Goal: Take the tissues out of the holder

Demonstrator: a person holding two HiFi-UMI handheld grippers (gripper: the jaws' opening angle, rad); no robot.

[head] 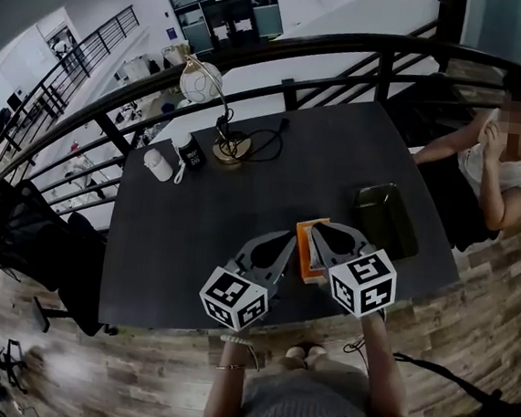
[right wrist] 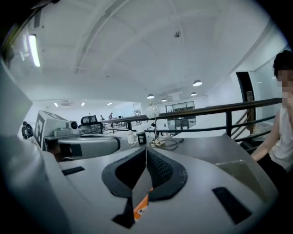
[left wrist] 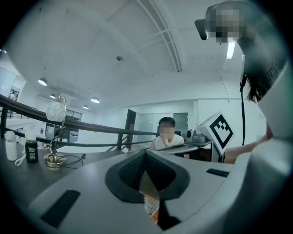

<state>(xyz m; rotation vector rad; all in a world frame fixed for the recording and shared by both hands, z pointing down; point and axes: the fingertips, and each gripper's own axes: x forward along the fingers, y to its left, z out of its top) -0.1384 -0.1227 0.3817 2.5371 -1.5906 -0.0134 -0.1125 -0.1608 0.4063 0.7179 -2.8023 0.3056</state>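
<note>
Two shut: left claw (left wrist: pixel 145 153), right claw (right wrist: pixel 146 150), flanking tissues (head: pixel 308 259).

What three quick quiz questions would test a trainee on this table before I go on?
1. True or false: the orange rectangular pack lies on the dark grey table, apart from the dark rectangular tray.
2. Which stands nearest the lamp with a round brass base? A) the small black bottle B) the tray C) the pack
3. Fill in: the jaws of the left gripper are ____ (open or shut).
Key: 1 true; 2 A; 3 shut.
</note>
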